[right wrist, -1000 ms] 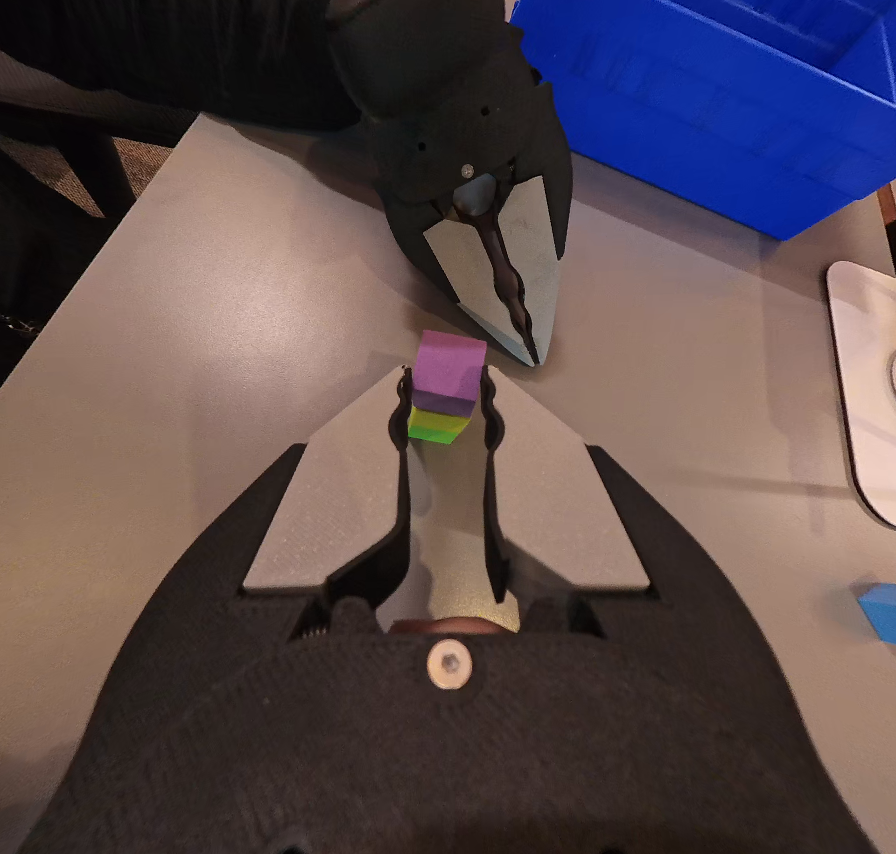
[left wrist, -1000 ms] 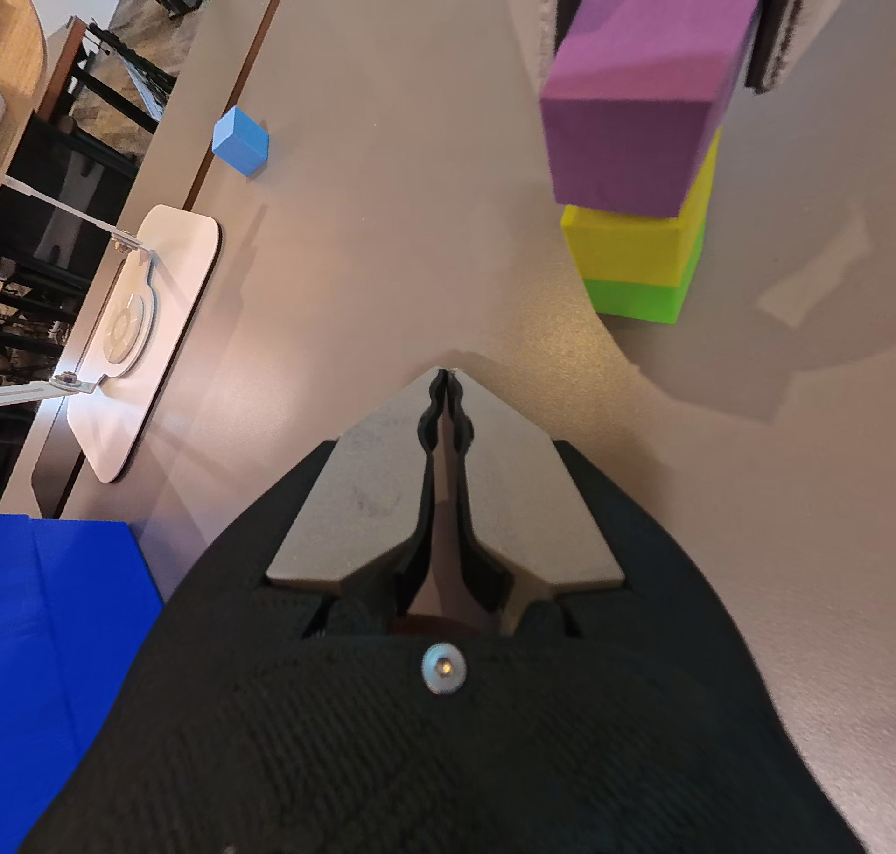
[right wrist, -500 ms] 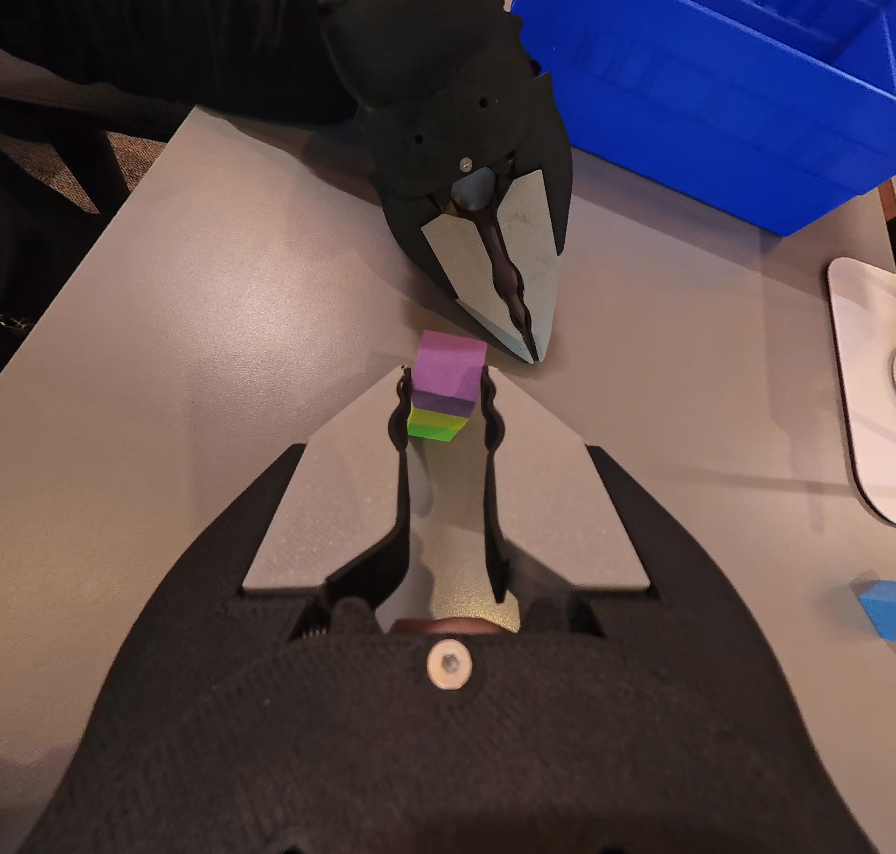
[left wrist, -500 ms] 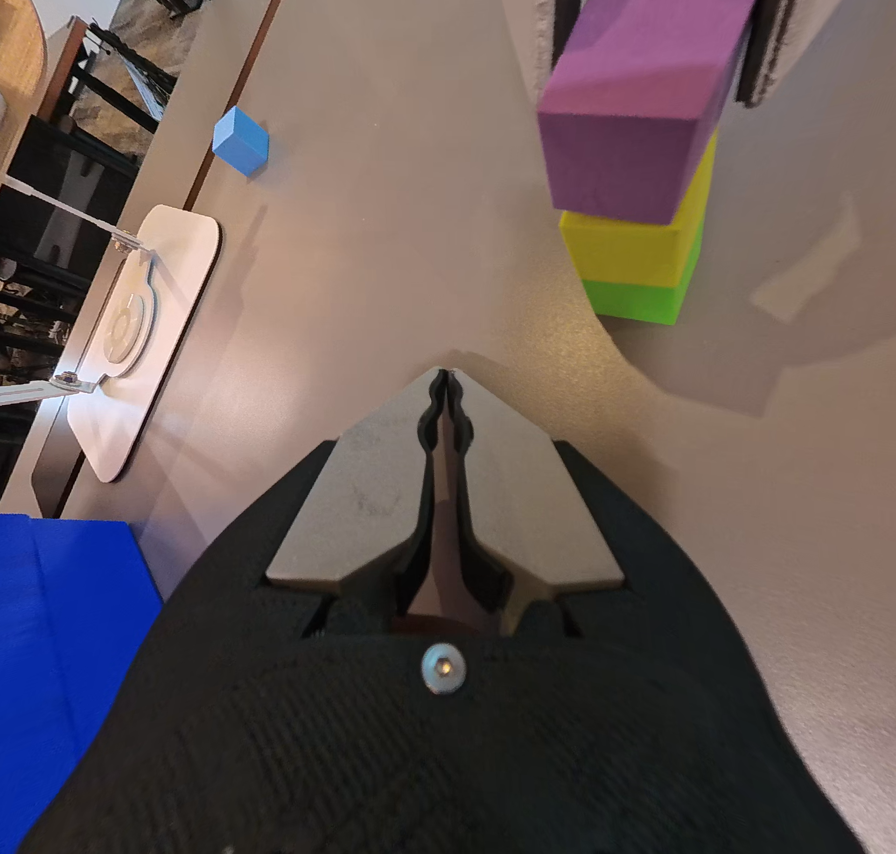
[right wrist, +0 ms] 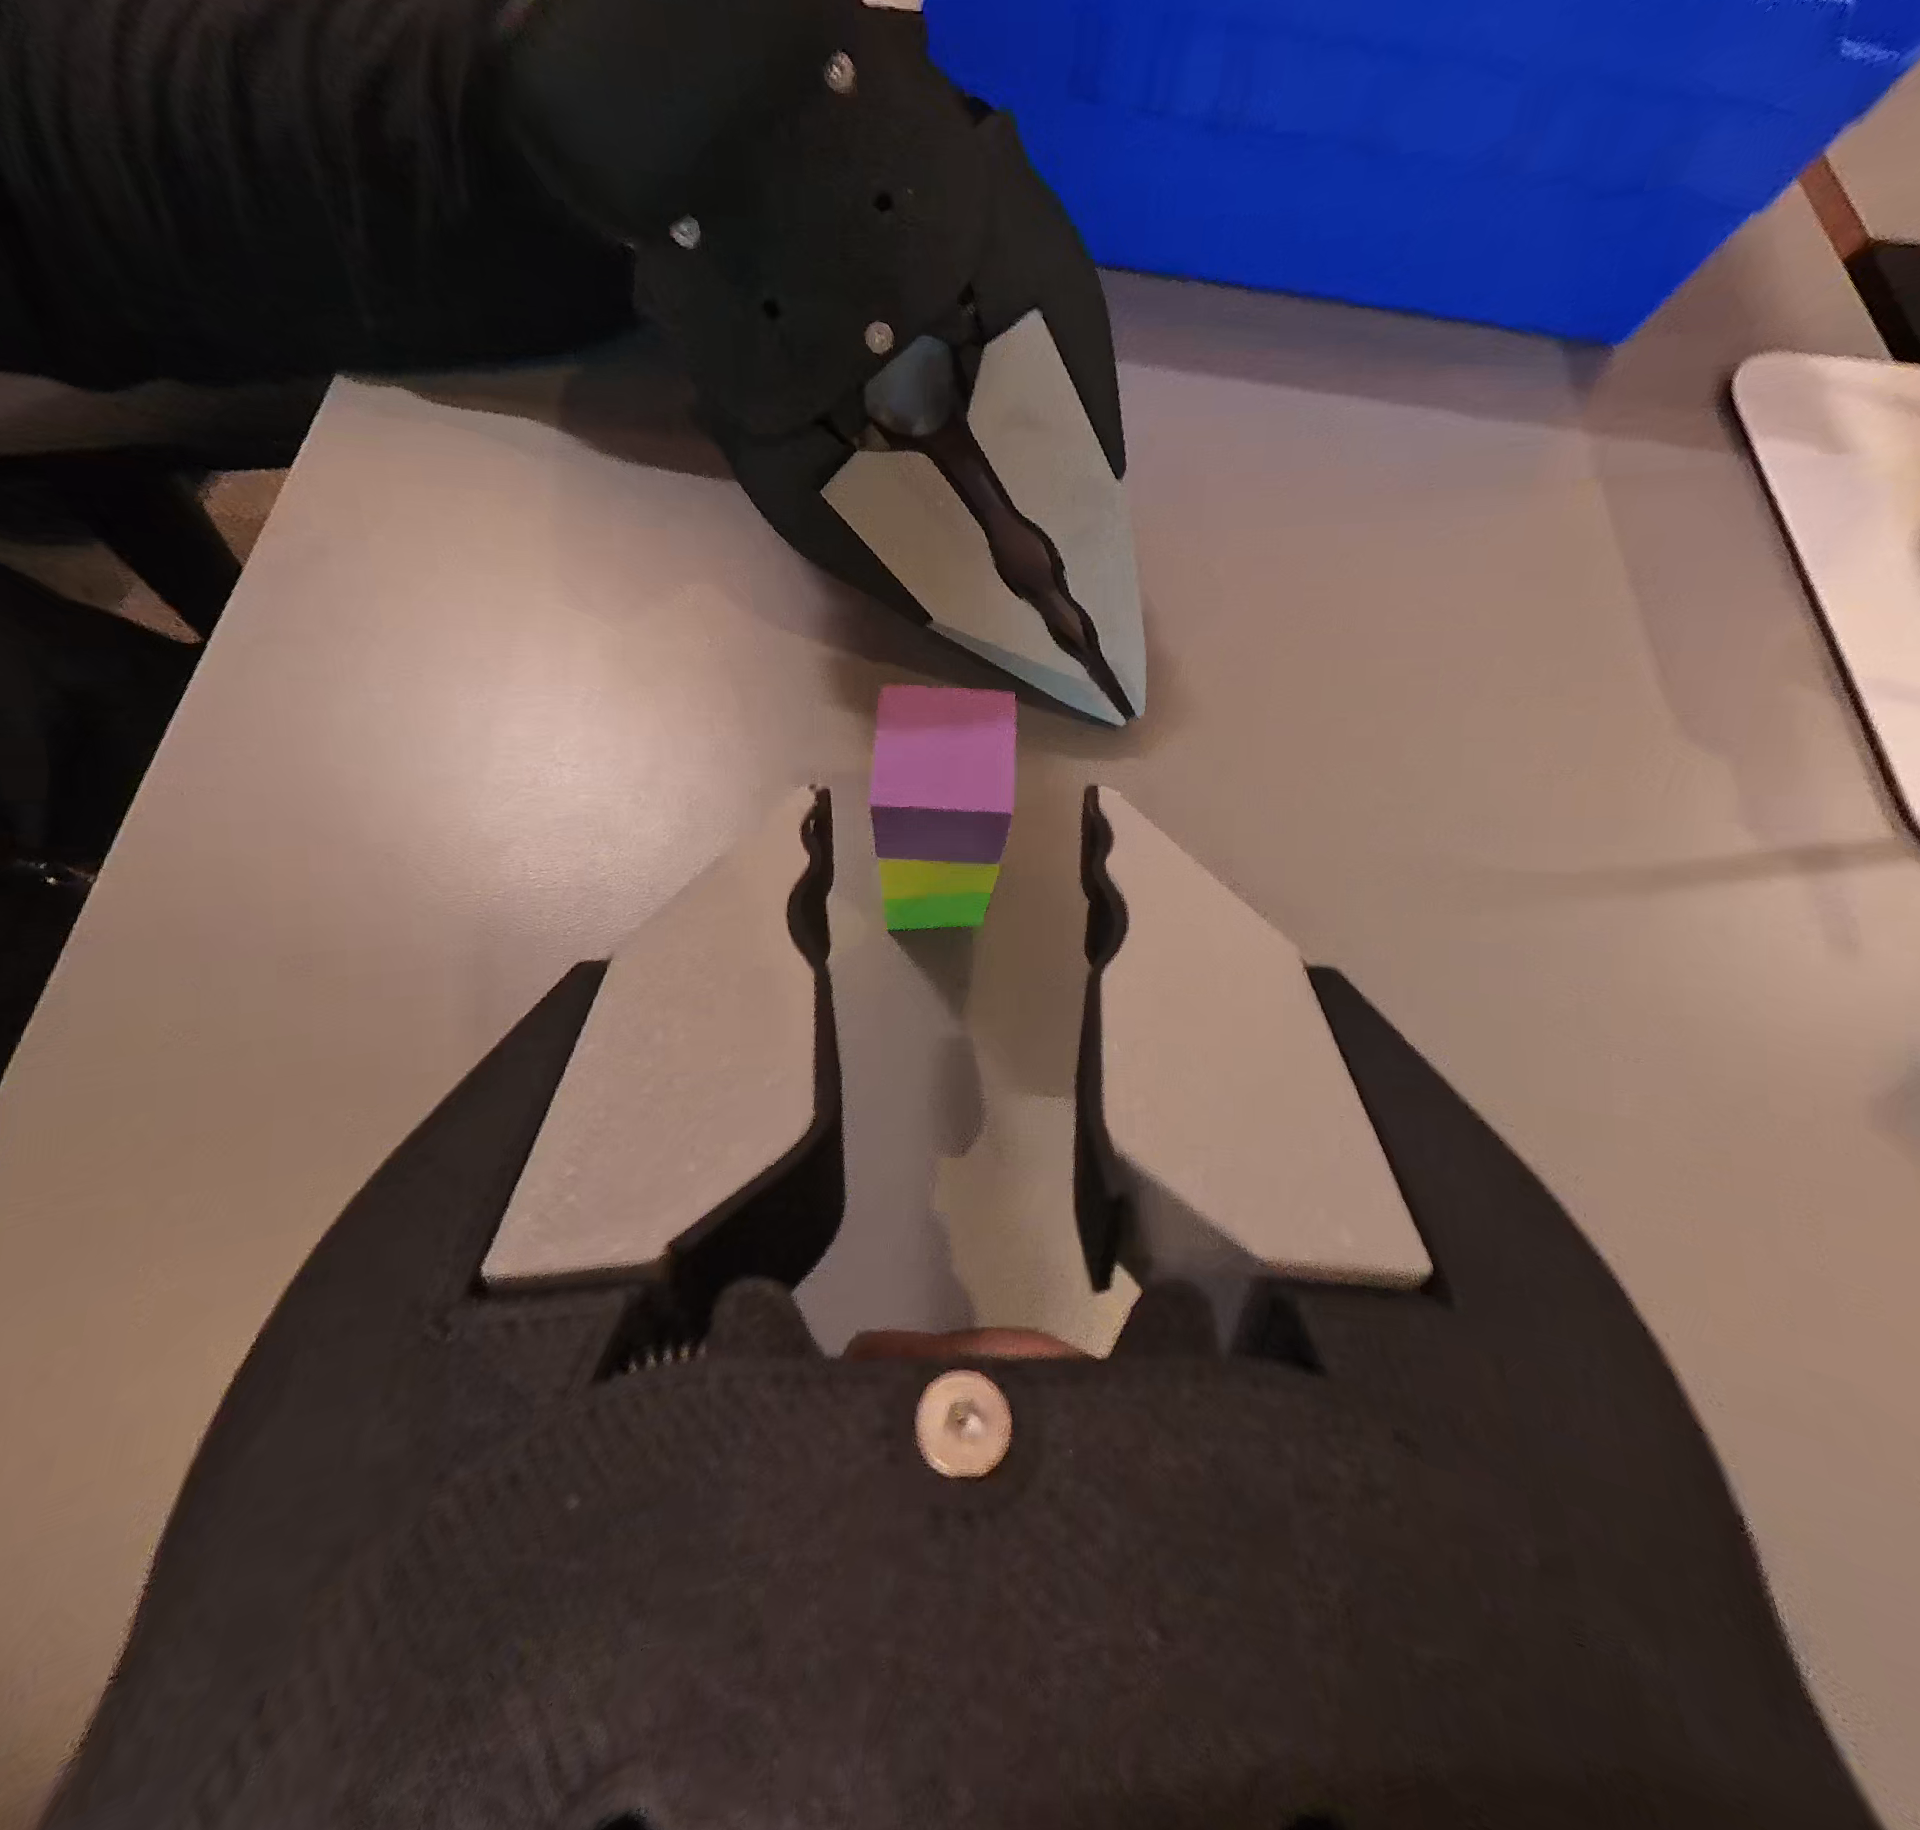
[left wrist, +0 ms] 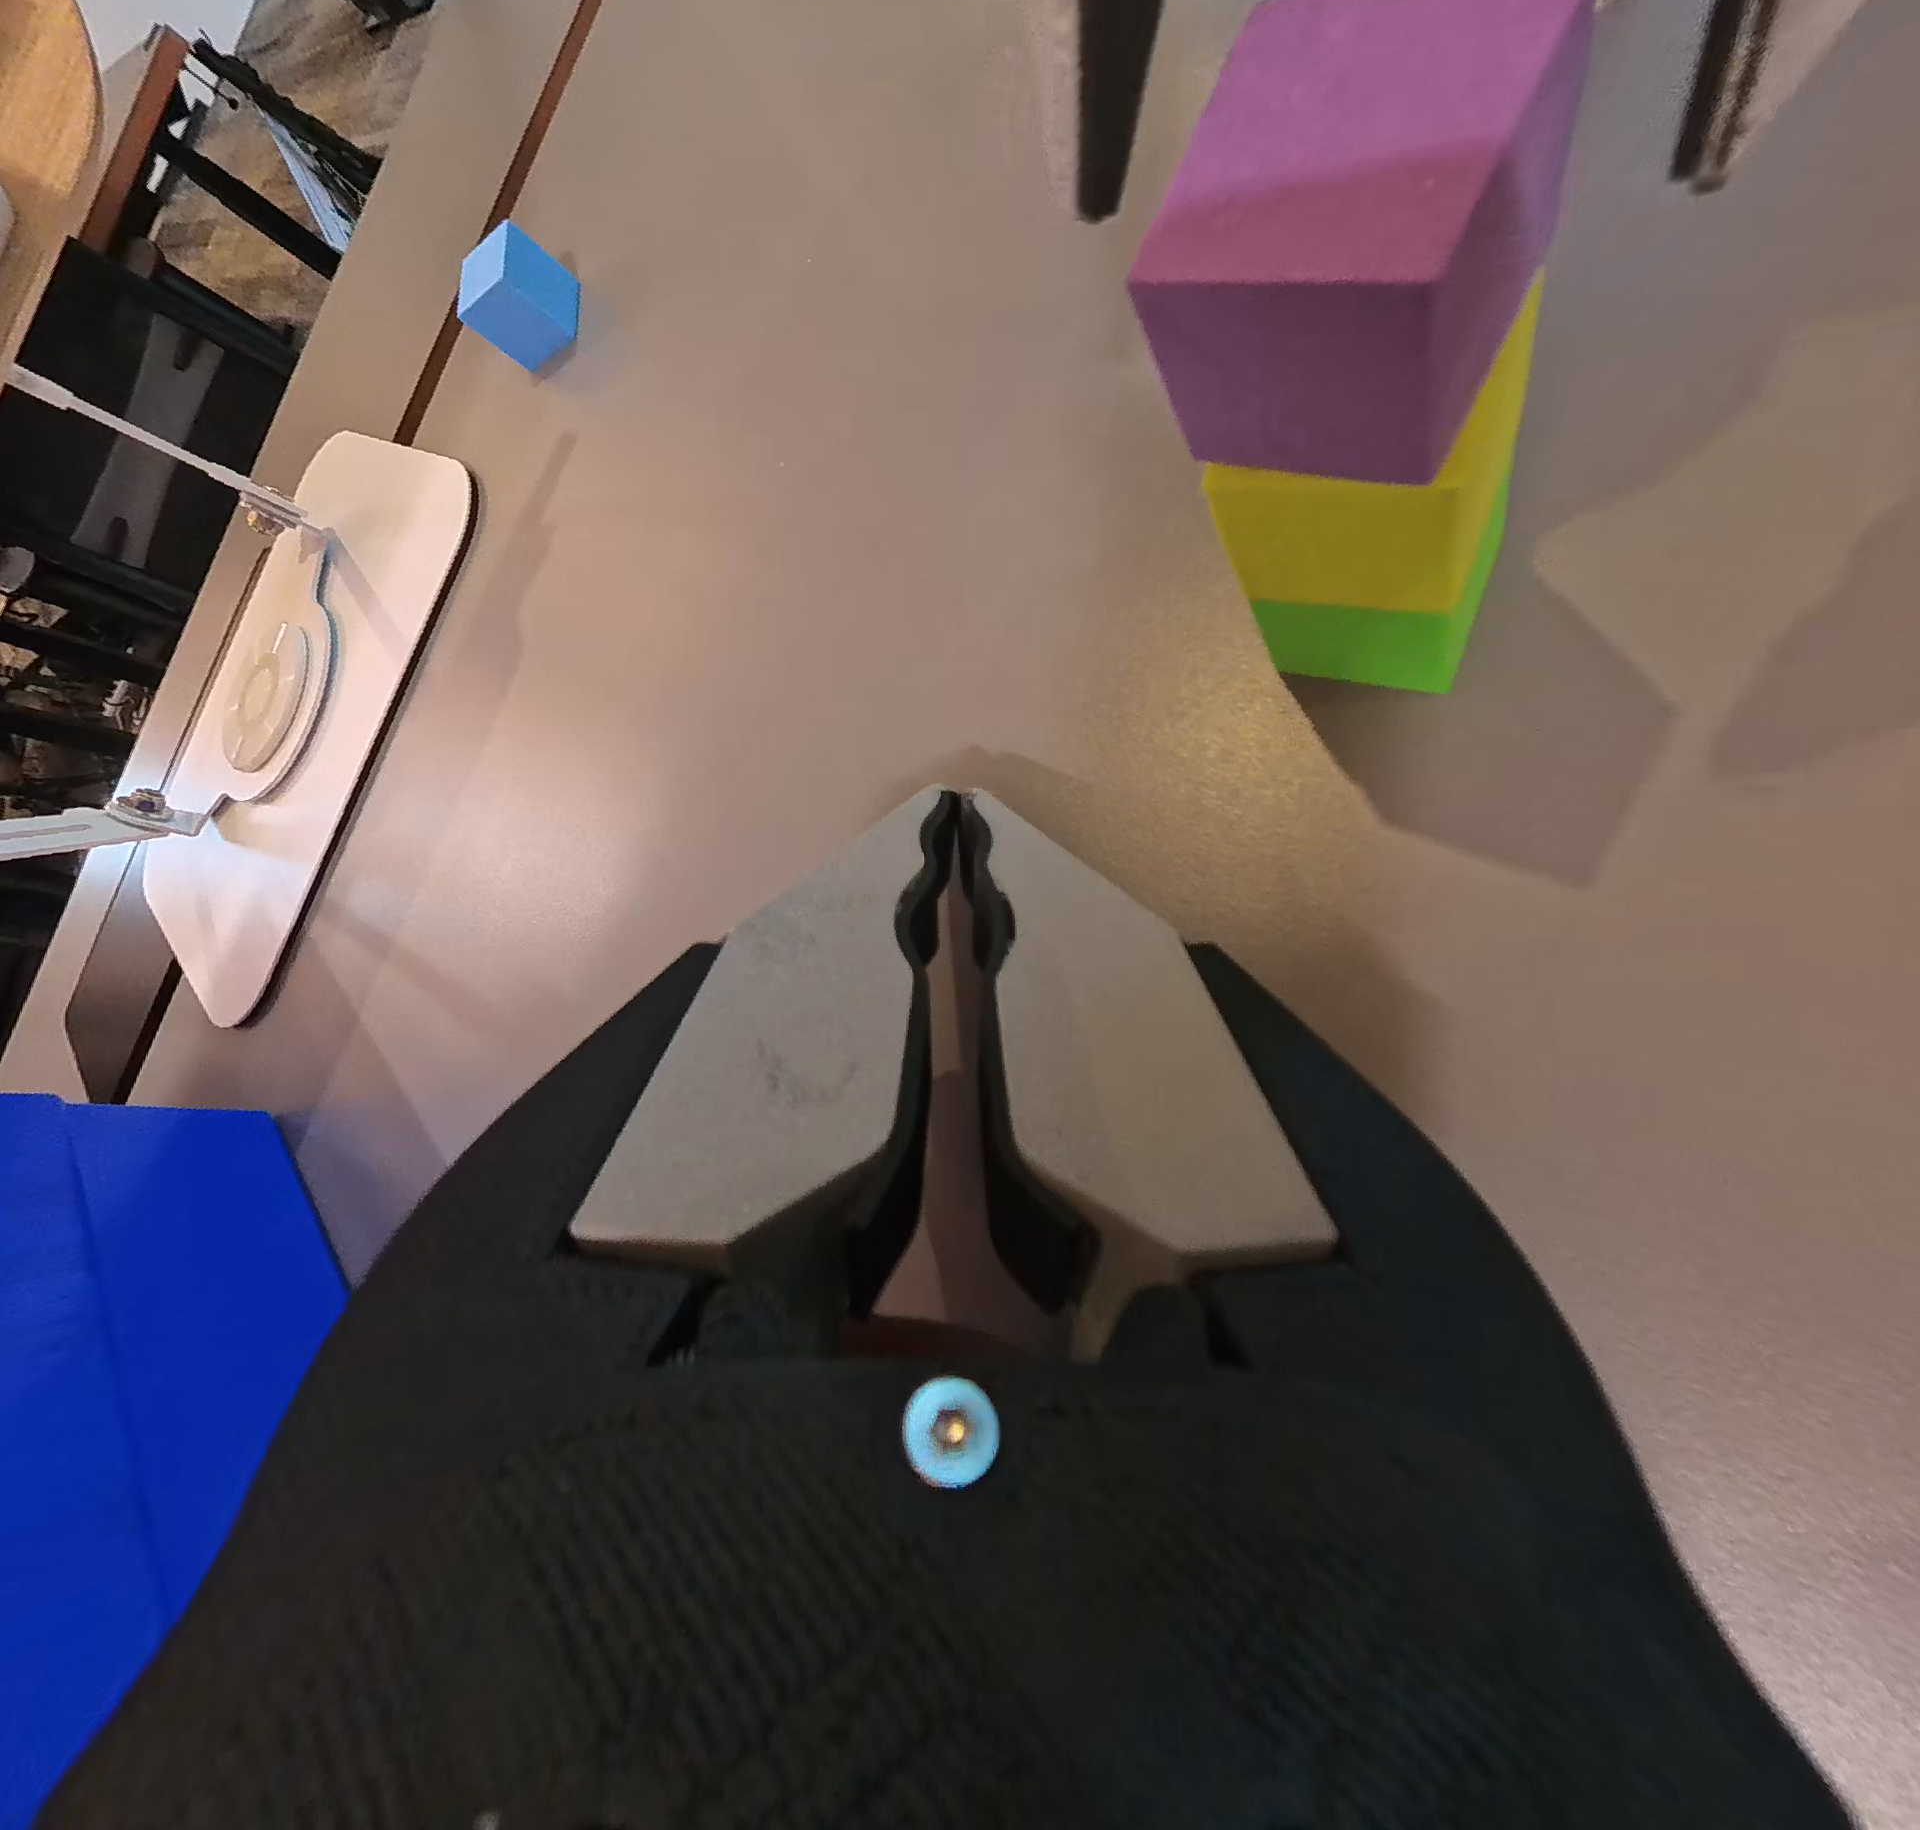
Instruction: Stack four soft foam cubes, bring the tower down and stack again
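A tower of three foam cubes stands on the grey table: a purple cube (left wrist: 1361,242) on a yellow cube (left wrist: 1371,523) on a green cube (left wrist: 1371,642). In the right wrist view the purple cube (right wrist: 943,772) tops the yellow cube (right wrist: 938,874) and the green cube (right wrist: 935,911). My right gripper (right wrist: 951,804) is open, its fingertips on either side of the tower and clear of it. My left gripper (left wrist: 954,798) is shut and empty, resting beside the tower; it also shows in the right wrist view (right wrist: 1117,710). A blue cube (left wrist: 520,294) lies alone near the far table edge.
A blue plastic bin (right wrist: 1403,107) stands behind the left gripper, and its corner shows in the left wrist view (left wrist: 125,1365). A white stand base (left wrist: 312,720) with metal brackets sits at the table's edge; it also shows in the right wrist view (right wrist: 1839,554). Spacing between my two grippers at the tips: around 10 centimetres. From the right gripper's tips to the green cube (right wrist: 935,911) is close to 5 centimetres.
My right gripper has opened and let go of the purple cube, which now rests on the yellow cube, and has drawn back a little. The left gripper has stayed put.
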